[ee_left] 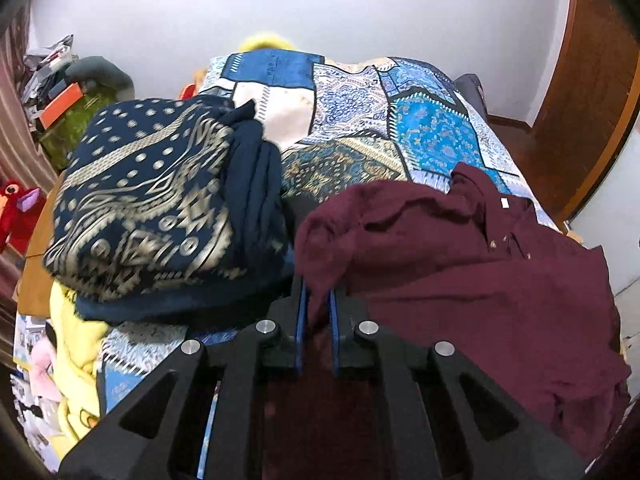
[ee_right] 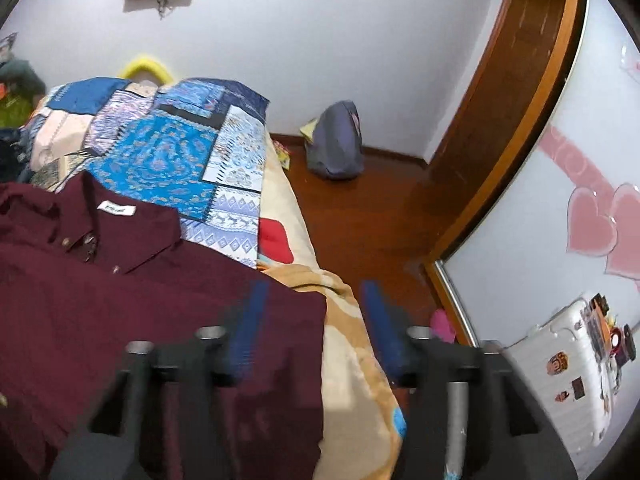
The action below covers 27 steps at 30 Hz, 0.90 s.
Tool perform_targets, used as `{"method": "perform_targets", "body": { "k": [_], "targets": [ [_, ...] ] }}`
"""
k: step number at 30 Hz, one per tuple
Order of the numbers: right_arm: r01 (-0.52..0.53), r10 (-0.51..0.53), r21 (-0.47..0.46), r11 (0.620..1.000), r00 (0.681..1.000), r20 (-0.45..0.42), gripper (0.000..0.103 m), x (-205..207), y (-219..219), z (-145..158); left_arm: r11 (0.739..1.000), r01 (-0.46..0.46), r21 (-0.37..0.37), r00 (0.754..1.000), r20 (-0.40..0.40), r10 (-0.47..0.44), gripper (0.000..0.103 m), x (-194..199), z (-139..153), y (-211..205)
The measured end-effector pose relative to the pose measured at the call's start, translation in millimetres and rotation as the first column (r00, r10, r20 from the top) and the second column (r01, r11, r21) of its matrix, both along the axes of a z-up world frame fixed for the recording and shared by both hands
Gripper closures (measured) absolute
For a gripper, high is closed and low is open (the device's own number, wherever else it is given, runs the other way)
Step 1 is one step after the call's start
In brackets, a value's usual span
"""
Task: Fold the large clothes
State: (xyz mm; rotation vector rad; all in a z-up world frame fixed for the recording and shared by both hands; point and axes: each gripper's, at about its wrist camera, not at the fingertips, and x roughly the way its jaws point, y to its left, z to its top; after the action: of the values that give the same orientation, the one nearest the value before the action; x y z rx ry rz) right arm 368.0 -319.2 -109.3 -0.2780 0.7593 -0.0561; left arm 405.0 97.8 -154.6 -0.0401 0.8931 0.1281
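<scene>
L gripper [ee_left: 316, 300] is pinching shirt [ee_left: 460, 264] edge to drag a fold; R gripper [ee_right: 314, 320] is hanging half-open, holding nothing, above bed [ee_right: 352, 360].

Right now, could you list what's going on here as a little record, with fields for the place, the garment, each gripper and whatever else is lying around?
place: bed with a blue patchwork cover
garment: maroon shirt, collar toward the far end of the bed, white neck label showing
left gripper: shut, pinching a bunched fold of the shirt
right gripper: open, nothing between its fingers, over the shirt's edge
other clothes: navy patterned cloth heaped left of the shirt, yellow fabric under it
floor: grey backpack by the wall
</scene>
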Motion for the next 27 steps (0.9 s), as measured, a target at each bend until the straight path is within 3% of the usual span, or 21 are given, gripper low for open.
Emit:
{"method": "perform_targets", "body": {
  "k": [6, 10, 11, 14, 19, 23, 27],
  "targets": [
    [-0.097, 0.098, 0.032, 0.995, 0.995, -0.035, 0.044, -44.6, -0.8, 16.8, 0.999, 0.024, -0.022, 1.000, -0.010, -0.024, 0.083, -40.3, 7.4, 3.9],
    [-0.111, 0.119, 0.111, 0.988, 0.991, -0.068, 0.032, -76.5, -4.5, 23.3, 1.000, 0.007, -0.025, 1.000, -0.003, -0.007, 0.047, -73.3, 14.1, 10.1],
    [-0.110, 0.120, 0.128, 0.986, 0.990, -0.069, 0.031, -84.7, -5.5, 25.0, 1.000, -0.003, -0.017, 1.000, 0.006, 0.004, 0.043, -84.4, 15.4, 12.1],
    [-0.103, 0.117, 0.160, 0.982, 0.990, -0.080, 0.031, -102.6, -6.0, 24.4, 1.000, 0.000, -0.014, 1.000, 0.007, 0.000, 0.042, -106.6, 14.2, 17.2],
    [-0.080, 0.107, 0.192, 0.978, 0.985, -0.135, 0.031, -121.6, -10.1, 8.3, 0.994, 0.013, -0.110, 0.997, -0.072, -0.021, 0.041, -145.5, -10.3, 28.1],
    [-0.037, 0.090, 0.239, 0.970, 0.973, -0.213, 0.031, -135.5, -19.1, -13.1, 0.988, 0.008, -0.153, 0.992, -0.126, -0.028, 0.041, -171.6, -30.3, 28.1],
    [0.037, 0.077, 0.333, 0.942, 0.944, -0.322, 0.031, -147.6, -28.9, -36.4, 0.968, 0.001, -0.253, 0.979, -0.197, -0.052, 0.041, -189.6, -50.2, 24.3]
  ]
}}
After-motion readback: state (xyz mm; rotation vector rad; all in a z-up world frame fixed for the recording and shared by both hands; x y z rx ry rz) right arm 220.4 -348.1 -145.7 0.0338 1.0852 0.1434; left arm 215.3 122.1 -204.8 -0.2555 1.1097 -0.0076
